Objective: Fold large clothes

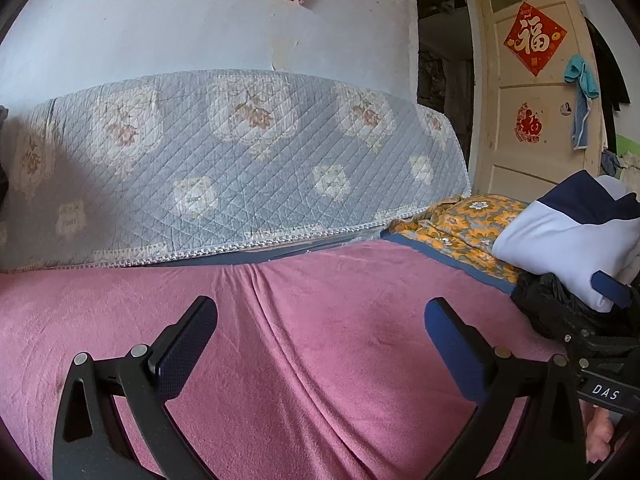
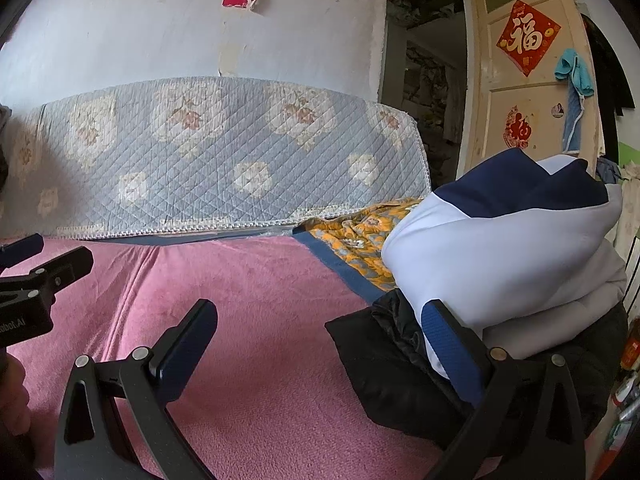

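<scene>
A pile of clothes lies at the right end of a sofa covered in a pink blanket (image 1: pixel 304 320) (image 2: pixel 256 320). On top is a white and navy garment (image 2: pixel 500 248) (image 1: pixel 568 236), resting on a black padded jacket (image 2: pixel 396 364) (image 1: pixel 548 308). My right gripper (image 2: pixel 320 340) is open, with its right finger against the white garment's lower edge and nothing held between the fingers. My left gripper (image 1: pixel 320 340) hovers open over the bare pink blanket, left of the pile. The left gripper's body (image 2: pixel 36 276) shows at the left edge of the right wrist view.
A quilted blue floral cover (image 1: pixel 224 160) drapes the sofa back. An orange floral cloth (image 1: pixel 460 220) lies behind the pile. A cream door (image 1: pixel 532 92) with red paper decorations stands open at the right, and small items (image 2: pixel 628 380) sit beyond the sofa's right end.
</scene>
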